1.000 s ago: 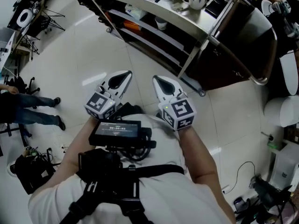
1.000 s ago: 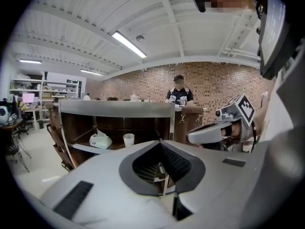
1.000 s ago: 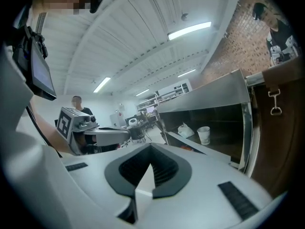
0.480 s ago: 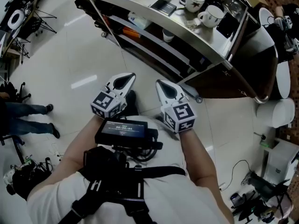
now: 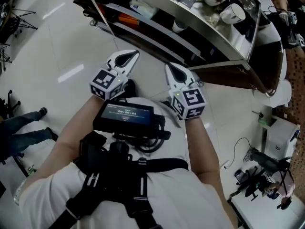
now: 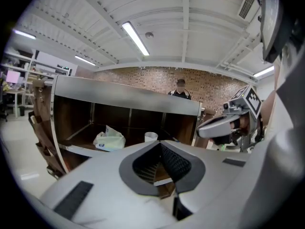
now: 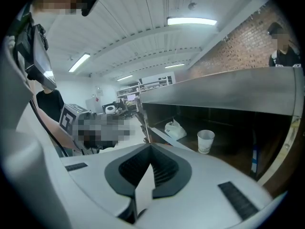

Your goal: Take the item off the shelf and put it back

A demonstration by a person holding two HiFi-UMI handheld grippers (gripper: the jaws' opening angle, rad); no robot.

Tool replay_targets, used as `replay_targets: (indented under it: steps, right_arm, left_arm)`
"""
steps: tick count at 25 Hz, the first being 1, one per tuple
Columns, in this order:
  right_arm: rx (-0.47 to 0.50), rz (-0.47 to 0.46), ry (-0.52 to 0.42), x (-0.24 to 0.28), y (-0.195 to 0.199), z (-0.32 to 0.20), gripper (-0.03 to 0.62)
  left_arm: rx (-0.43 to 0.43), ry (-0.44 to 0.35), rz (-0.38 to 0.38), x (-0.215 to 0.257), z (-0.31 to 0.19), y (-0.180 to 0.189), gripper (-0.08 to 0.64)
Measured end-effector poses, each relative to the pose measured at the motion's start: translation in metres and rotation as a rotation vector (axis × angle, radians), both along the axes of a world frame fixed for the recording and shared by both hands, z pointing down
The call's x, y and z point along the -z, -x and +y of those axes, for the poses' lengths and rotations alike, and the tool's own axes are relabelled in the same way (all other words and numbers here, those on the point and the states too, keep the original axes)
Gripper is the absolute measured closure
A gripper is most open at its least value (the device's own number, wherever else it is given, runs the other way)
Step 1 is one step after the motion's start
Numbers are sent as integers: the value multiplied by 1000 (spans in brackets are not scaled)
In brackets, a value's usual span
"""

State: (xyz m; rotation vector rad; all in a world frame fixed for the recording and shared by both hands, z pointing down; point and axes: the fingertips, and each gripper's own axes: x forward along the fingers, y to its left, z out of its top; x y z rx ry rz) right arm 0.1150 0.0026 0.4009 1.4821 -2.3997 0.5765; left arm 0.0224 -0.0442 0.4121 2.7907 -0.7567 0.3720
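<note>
The paper cup is, as far as I can judge, the item you are meant to take, since the task names none. It stands upright on the middle board of the shelf unit, under the steel top and back from the front edge. It lies ahead of both grippers and apart from them, with bare floor in between. Your right gripper looks the nearer of the 2. In the head view the cup sits beyond its tips and slightly right, and in the right gripper view it shows to the right of the jaw line, so a small swing right should line it up. Your left gripper sees the cup just left of its own jaw line, but smaller and farther off. A white bag lies on the same board, well apart to the cup's left. Both grippers have their jaws pressed together with nothing between them, so you need to spread the right pair before you reach in. The cup's long axis is vertical, so come in level, with 1 jaw on each side of its wall, low enough to pass under the steel top. The wall looks thin and may crush, so close gently.
</note>
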Motion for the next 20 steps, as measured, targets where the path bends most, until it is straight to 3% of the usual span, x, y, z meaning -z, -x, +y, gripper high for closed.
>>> replay_targets:
  steps: [7, 13, 20]
  right_arm:
    - [-66, 1, 33, -13, 14, -30, 584]
    - [-84, -17, 38, -16, 5, -45, 584]
    - [-67, -47, 68, -29, -14, -61, 584]
  left_arm:
    - [-93, -90, -123, -20, -43, 14, 557]
    - [-124, -112, -208, -36, -62, 7, 557]
    - [-96, -198, -453, -77, -112, -6, 557]
